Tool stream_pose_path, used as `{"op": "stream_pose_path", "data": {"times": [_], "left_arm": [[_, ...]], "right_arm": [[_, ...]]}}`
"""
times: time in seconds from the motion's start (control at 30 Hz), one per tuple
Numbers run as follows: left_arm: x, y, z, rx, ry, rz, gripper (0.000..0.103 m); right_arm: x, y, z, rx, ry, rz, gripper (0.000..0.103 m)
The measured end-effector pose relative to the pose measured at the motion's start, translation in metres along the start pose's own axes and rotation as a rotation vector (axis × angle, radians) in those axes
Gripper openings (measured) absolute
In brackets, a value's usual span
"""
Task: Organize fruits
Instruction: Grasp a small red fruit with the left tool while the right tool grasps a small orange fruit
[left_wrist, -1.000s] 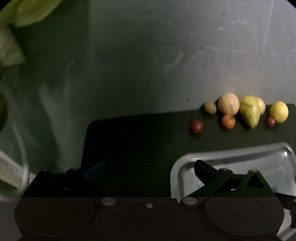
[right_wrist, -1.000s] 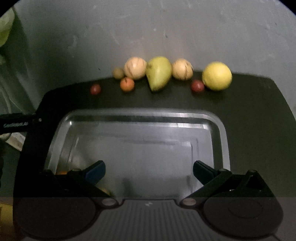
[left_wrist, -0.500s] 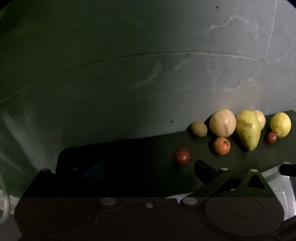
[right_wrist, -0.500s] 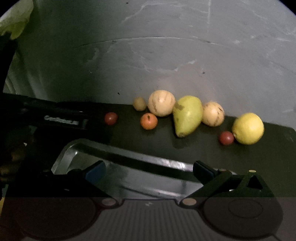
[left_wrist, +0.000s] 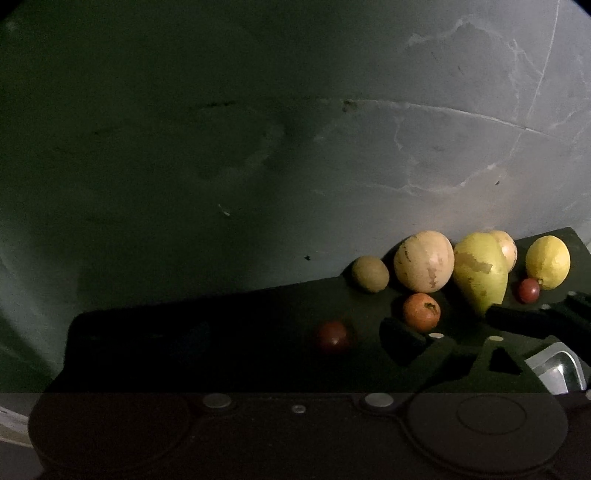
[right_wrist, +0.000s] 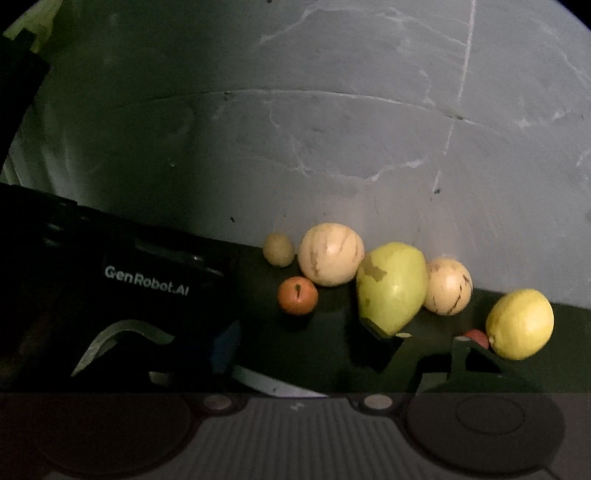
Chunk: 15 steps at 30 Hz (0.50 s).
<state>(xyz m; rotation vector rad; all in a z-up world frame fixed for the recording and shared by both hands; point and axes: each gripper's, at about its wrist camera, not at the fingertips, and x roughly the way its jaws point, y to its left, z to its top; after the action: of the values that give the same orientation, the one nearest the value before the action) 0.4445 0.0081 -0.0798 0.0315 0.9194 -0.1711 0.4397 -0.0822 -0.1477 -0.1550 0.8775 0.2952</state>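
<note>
8 fruits in a loose row along the back edge of the dark table (right_wrist: 332, 354), against the grey wall (right_wrist: 332, 129): a small olive-brown fruit (right_wrist: 279, 250), a large pale striped melon (right_wrist: 331, 254) just beside it, a green pear-shaped fruit (right_wrist: 391, 286) leaning against a smaller striped melon (right_wrist: 447, 286), then a yellow lemon (right_wrist: 520, 324) well to the right. In front of the row, a small orange fruit (right_wrist: 297, 295), a dark red fruit (left_wrist: 333, 336) lying apart to the left, and a second small red fruit (right_wrist: 477, 338) tucked against the lemon. Only a corner of the metal tray (left_wrist: 554, 369) visible at the near right, its inside hidden, so cannot tell for certain whether any fruit lies there; judging by all 8 on the table, sorting barely begun and every piece left to move. Left gripper (left_wrist: 295, 343) spread wide and empty, hovering near the dark red fruit, its left finger lost in shadow. Right gripper (right_wrist: 310, 347) also wide open, holding nothing, its right finger tip just below the pear-shaped fruit. Likely a first pick in preparation, with 2 candidates: the dark red fruit for the left, the pear-shaped one for the right.
</note>
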Motion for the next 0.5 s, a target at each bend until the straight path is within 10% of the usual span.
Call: {"op": "stream_pose_path", "data": {"times": [0.5], "left_arm": [[0.018,-0.006,-0.001,-0.017,0.026,-0.069,0.057]], "right_arm": [[0.023,0.008,0.007,-0.077,-0.008,-0.013,0.048]]}}
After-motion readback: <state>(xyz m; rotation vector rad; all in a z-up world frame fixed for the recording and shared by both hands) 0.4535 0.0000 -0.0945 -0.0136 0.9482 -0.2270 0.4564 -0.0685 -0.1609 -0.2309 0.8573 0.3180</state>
